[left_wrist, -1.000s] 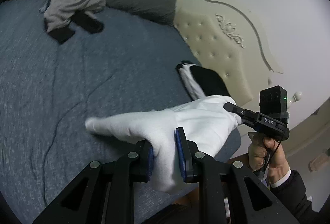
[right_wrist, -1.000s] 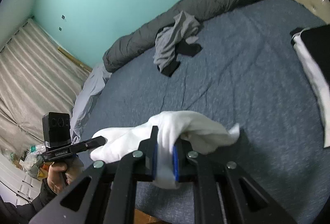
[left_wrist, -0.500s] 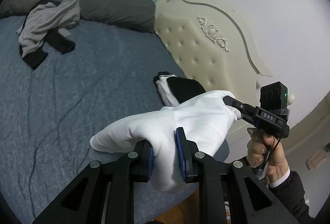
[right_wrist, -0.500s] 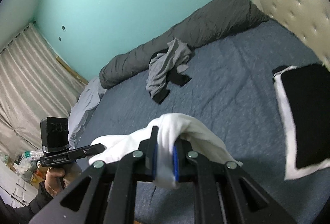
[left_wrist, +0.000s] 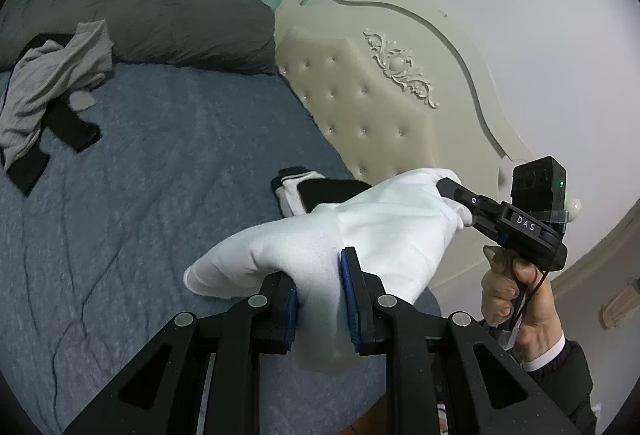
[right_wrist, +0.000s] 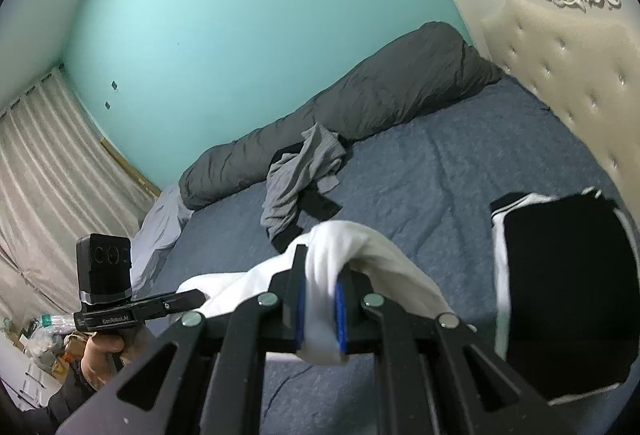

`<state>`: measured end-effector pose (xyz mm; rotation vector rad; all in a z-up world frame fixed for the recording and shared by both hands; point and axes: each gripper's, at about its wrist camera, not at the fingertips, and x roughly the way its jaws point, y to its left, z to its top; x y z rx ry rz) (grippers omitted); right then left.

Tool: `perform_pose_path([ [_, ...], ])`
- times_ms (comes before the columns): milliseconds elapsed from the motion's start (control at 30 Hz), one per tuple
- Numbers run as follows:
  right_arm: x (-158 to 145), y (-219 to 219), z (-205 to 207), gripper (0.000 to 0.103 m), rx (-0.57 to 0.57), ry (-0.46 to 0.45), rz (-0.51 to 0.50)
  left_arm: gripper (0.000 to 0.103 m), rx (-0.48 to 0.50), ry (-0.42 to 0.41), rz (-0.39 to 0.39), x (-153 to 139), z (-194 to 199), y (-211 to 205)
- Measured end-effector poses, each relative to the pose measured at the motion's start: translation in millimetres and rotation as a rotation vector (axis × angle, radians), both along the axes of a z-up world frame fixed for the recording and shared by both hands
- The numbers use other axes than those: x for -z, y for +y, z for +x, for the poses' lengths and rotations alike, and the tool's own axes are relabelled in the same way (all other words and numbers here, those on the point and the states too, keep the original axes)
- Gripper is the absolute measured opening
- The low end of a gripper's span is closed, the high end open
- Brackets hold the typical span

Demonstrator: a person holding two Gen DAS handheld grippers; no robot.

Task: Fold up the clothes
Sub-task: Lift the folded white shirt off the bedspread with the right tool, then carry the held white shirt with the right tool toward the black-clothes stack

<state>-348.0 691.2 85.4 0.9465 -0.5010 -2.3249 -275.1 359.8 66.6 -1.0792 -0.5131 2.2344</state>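
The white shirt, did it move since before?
Yes. The white shirt, clamped by both grippers, has moved toward the folded black-and-white garment by the headboard, and now overlaps it in the left wrist view.

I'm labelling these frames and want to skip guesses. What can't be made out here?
- White garment: its type; bunched between both grippers, both views.
- Black-and-white folded pile: far part cut off by the right view's edge, behind the garment in the left view.
- Grey clothes: how many pieces; heaped.
- Clutter, right view: too small.
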Motion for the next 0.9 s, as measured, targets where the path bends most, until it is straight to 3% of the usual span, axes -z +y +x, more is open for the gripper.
perform_pose_path([
  [633,-32,78,-127,0.010,0.084,0.098,0.019,0.021,0.000,0.062,-0.040,-33,-134,93],
  [900,-30,110,-178,0.010,0.148,0.130,0.061,0.021,0.003,0.089,-0.052,-36,-192,133],
])
